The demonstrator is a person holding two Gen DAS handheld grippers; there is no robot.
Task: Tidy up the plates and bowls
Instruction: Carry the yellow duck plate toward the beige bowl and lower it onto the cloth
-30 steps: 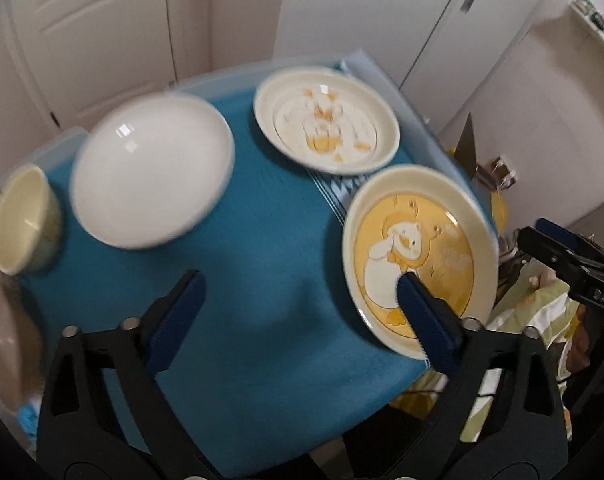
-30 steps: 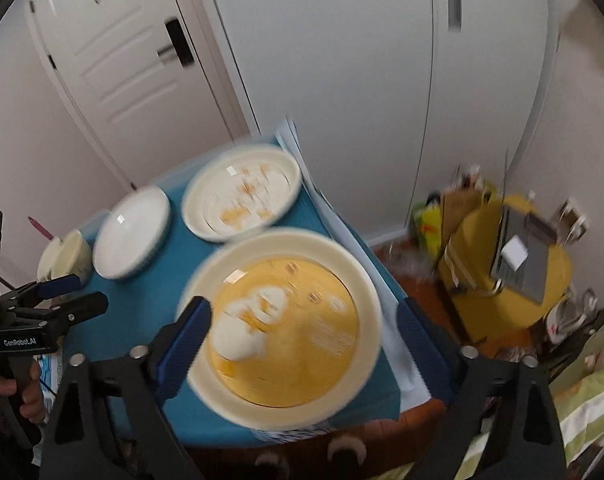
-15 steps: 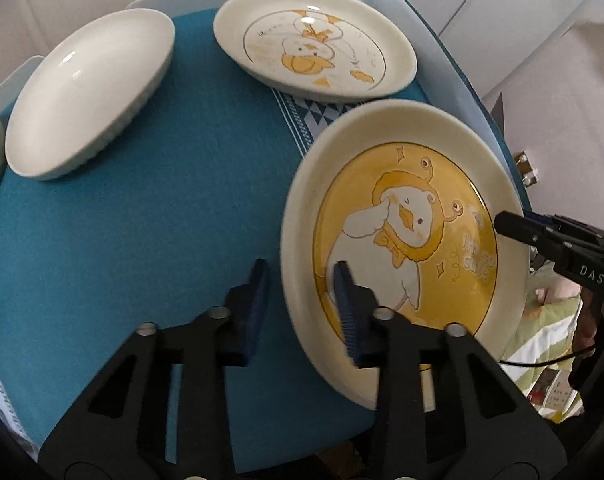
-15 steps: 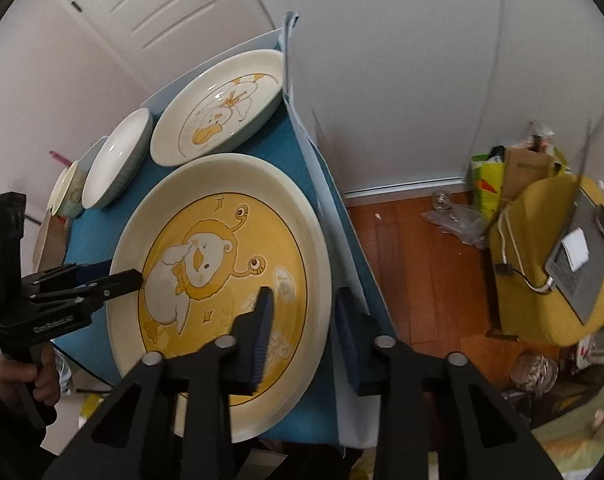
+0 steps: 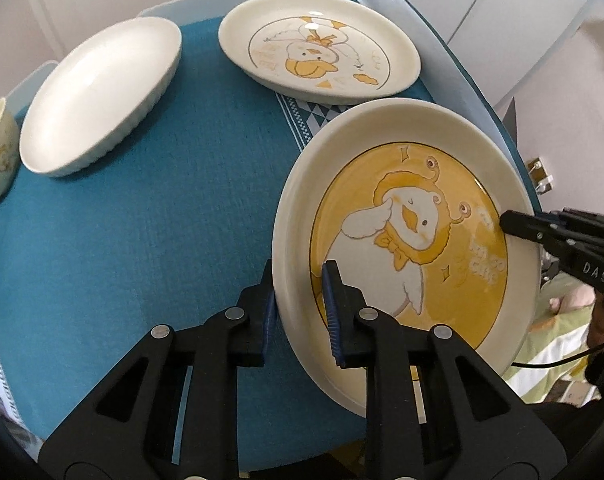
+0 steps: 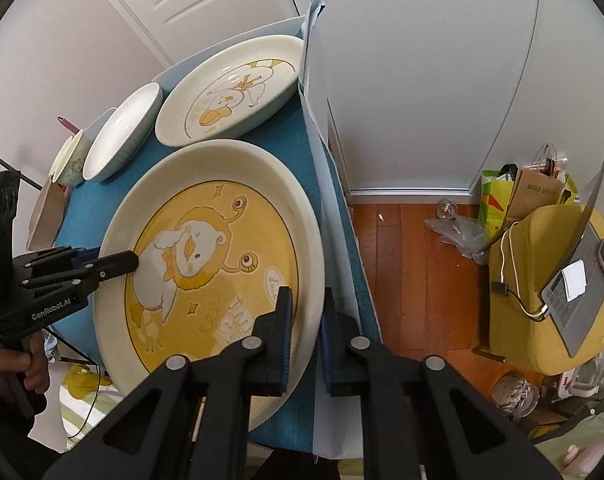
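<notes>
Left gripper (image 5: pixel 297 304) and right gripper (image 6: pixel 305 320) fingers just closed, clamped on opposite rims of round yellow duck-print ceramic plate (image 5: pixel 414 240).

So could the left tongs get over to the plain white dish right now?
Probably not yet. The left tongs are clamped on the rim of the yellow plate, as are the right tongs. The blue cloth towards the plain white dish lies bare.
</notes>
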